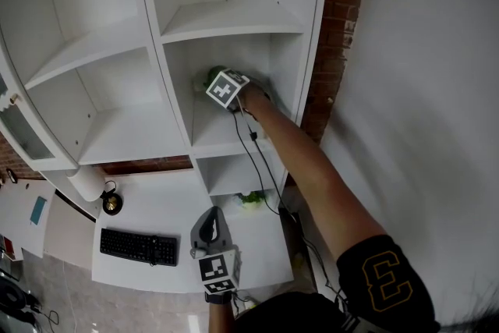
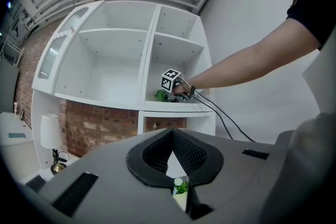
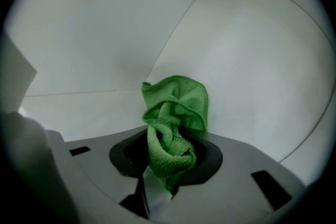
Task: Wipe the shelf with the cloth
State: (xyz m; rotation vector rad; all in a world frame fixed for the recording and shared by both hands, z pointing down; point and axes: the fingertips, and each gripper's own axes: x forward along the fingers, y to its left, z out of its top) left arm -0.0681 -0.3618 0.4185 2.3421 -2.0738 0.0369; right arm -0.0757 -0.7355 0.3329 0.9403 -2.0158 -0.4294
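A crumpled green cloth bunches up between the jaws of my right gripper, which is shut on it. This gripper reaches into the middle compartment of the white shelf unit's right column, above the shelf board. The cloth is near the compartment's back left corner; whether it touches the board I cannot tell. From the left gripper view the cloth shows beside the marker cube. My left gripper hangs low over the white desk, jaws together, holding nothing.
A black keyboard, a white lamp shade and a small brass lamp base are on the desk. A small green plant stands under the lowest shelf. Black cables trail from the right gripper. A brick wall flanks the unit.
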